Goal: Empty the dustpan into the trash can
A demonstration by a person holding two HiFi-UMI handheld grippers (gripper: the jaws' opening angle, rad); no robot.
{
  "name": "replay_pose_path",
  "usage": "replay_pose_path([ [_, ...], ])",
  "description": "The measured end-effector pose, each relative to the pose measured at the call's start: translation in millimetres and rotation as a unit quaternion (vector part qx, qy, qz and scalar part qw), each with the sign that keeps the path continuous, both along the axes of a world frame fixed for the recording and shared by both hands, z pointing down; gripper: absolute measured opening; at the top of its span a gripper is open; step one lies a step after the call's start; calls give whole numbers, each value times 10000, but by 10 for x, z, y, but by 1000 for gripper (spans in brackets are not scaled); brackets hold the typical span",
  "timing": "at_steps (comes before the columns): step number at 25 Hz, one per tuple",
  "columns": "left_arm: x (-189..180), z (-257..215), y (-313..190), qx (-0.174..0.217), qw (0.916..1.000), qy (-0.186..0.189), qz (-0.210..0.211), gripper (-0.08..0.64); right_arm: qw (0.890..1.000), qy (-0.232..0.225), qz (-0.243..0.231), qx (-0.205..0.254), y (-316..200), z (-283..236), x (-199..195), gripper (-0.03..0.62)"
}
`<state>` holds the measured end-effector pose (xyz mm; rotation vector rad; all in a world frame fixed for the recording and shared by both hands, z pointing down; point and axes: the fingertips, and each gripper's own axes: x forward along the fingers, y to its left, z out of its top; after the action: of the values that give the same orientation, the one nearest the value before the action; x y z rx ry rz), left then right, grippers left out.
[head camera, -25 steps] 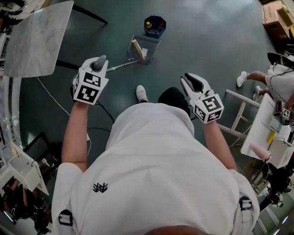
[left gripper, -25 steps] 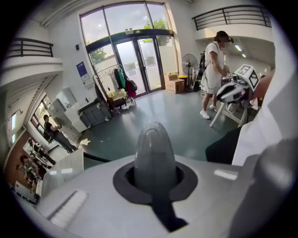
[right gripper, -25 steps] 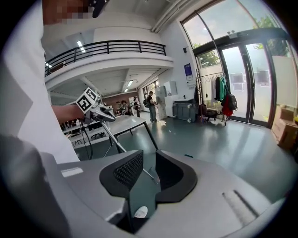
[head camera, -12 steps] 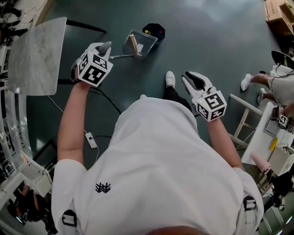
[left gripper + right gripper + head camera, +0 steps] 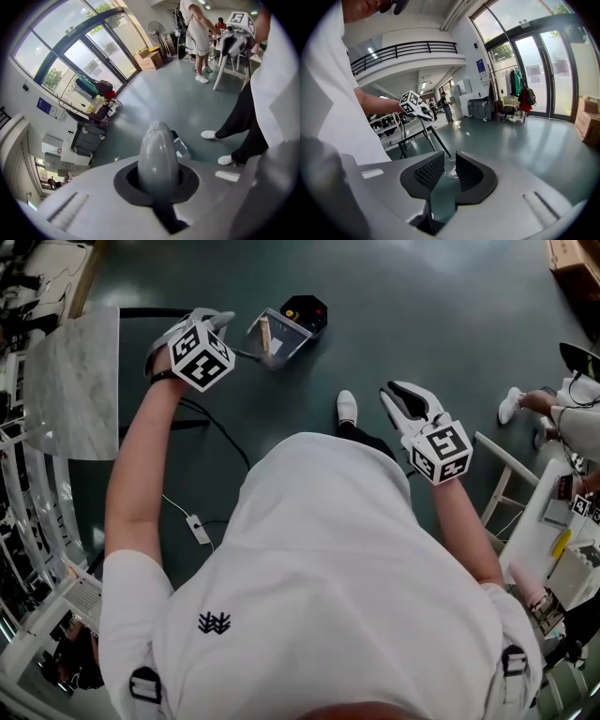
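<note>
While standing on a dark green floor (image 5: 441,306), wears a white shirt (image 5: 319,577), filling most of the lower head view. At far left, a marble-topped table (image 5: 70,381). Reaches the left arm well forward, with the left gripper (image 5: 217,319) closed tight around the grey, egg-shaped handle (image 5: 158,157) of a long-stemmed dustpan (image 5: 274,334). Holds that clear dustpan out between the gripper and a black trash can (image 5: 307,312), just beside the can; unclear whether touching it. Inside the pan, a pale wooden-looking piece (image 5: 265,337), too small to identify. Inside the can, small yellow and red bits. Holds the right gripper (image 5: 398,395) nearer the body, well apart from the dustpan, jaws slightly parted with nothing between them. Near the middle of the floor, one white shoe (image 5: 347,407). By the table, a thin black cable (image 5: 220,437) trailing across the floor.
</note>
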<state>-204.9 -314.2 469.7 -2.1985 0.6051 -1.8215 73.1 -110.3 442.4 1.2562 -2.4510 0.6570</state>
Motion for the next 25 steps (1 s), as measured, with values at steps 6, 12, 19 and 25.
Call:
replay_pose_path([
  [6, 316, 132, -468, -20, 9982, -511, 317, 54, 9997, -134, 205, -96, -191, 87, 368, 64],
  [12, 630, 146, -673, 28, 9868, -1252, 1028, 54, 9987, -224, 436, -166, -255, 181, 716, 64],
  [19, 900, 302, -842, -286, 9478, -2498, 1963, 54, 9972, -408, 601, -194, -294, 246, 898, 64],
  [25, 975, 458, -1073, -777, 8868, -3661, 2710, 54, 9951, -546, 777, -274, -309, 326, 1019, 64],
])
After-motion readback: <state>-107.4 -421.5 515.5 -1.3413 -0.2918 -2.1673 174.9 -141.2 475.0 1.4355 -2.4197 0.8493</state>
